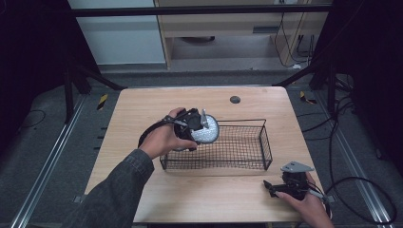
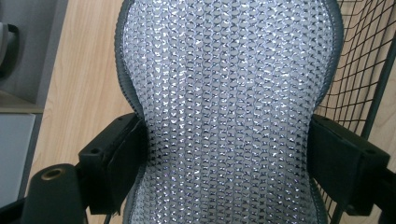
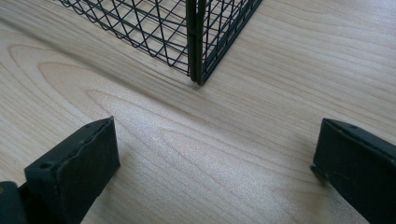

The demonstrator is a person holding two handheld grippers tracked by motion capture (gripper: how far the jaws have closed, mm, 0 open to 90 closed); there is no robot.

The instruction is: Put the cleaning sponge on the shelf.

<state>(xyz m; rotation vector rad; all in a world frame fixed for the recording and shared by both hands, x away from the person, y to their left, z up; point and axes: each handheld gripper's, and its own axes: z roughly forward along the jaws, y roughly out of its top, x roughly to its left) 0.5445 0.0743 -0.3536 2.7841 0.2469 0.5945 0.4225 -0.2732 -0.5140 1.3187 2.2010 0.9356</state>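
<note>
Right gripper (image 1: 272,186) rests wide open, near the wire basket (image 1: 264,142).
Left gripper (image 1: 198,127) clamps the silvery mesh pad (image 1: 207,131) mid-body: light, soft, probably squashes.

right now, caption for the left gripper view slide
Left gripper shut on a silver mesh pad beside the wire basket.

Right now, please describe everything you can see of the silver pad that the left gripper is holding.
The silver pad is a flat, roundish piece with a shiny, woven-looking silver face in a fine repeating pattern and a dark grey stitched border. It looks like soft, flexible fabric. The left gripper is shut on it, its two black jaws pinching the pad at opposite edges, where the outline narrows. In the high view it is held in the air, over the left end of the black wire basket, with nothing else seen touching it.
</note>
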